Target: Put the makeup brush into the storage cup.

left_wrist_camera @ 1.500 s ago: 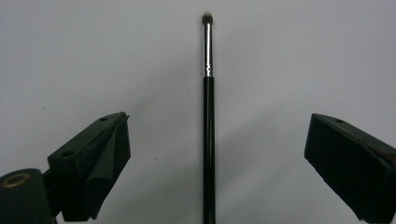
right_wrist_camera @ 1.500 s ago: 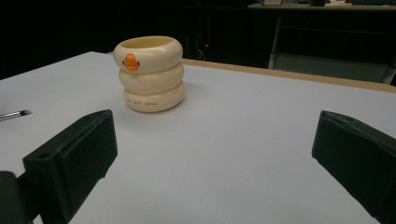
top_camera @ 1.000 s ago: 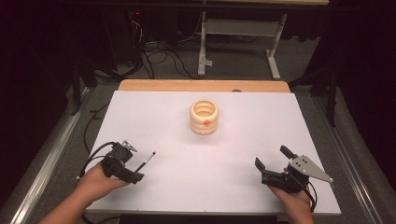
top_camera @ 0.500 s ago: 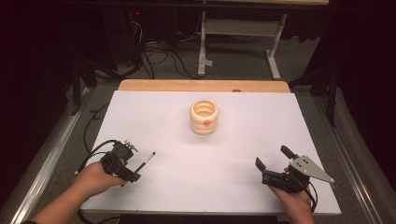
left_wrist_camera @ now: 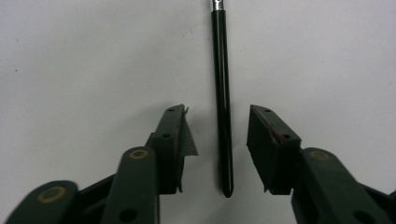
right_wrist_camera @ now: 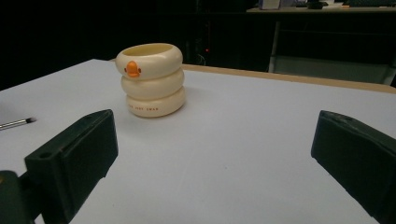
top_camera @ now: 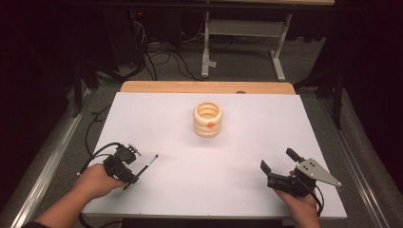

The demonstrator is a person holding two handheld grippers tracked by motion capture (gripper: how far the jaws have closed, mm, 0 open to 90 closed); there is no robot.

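A thin black brush [top_camera: 146, 166] with a metal ferrule lies on the white table top [top_camera: 237, 142] at the front left. My left gripper [top_camera: 134, 172] straddles its handle [left_wrist_camera: 222, 107]. The jaws have just been closing, and a gap still shows on each side of the handle, so the pads do not touch it. A cream ringed cup with an orange duck bill [top_camera: 207, 118] stands upright at the middle back. My right gripper [top_camera: 276, 159] rests at the front right, wide open, with nothing between its jaws [right_wrist_camera: 215, 123]. It faces the cup [right_wrist_camera: 150, 79] from well short of it.
A wooden strip [top_camera: 204, 87] runs along the table's far edge. Behind it stand a metal frame's legs [top_camera: 205, 52] and loose cables [top_camera: 161, 57] on the floor. The brush's tip [right_wrist_camera: 18, 122] shows at the left of the right gripper view.
The left gripper's jaws have narrowed around the brush handle. Both hands, the brush and the cup stay where they were.
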